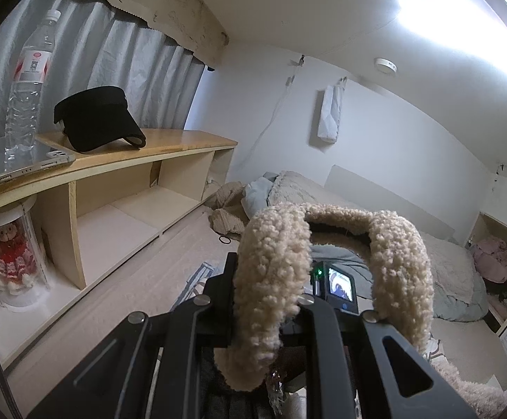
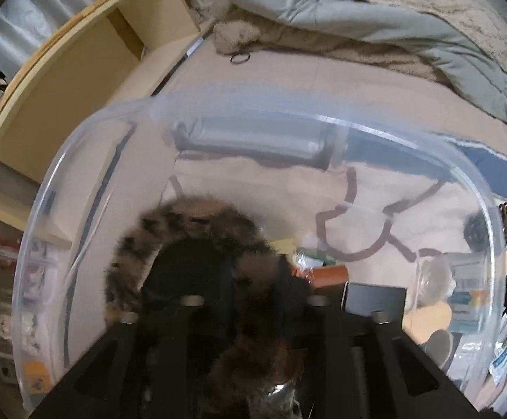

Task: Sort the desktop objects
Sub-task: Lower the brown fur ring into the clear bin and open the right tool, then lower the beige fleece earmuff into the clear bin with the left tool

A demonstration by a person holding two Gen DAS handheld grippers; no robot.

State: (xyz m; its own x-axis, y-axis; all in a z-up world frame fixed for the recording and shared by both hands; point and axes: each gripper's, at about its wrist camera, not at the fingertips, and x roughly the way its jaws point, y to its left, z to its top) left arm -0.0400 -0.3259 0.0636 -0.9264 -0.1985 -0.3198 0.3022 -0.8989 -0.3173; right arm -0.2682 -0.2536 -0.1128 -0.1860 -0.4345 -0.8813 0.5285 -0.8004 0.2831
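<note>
Between left gripper (image 1: 265, 309) jaws, fleece headband (image 1: 270, 279).

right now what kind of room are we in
Most likely a bedroom: rumpled bedding lies on a low bed, a long wooden shelf unit carries a black cap and a water bottle, and grey curtains hang behind it.
</note>
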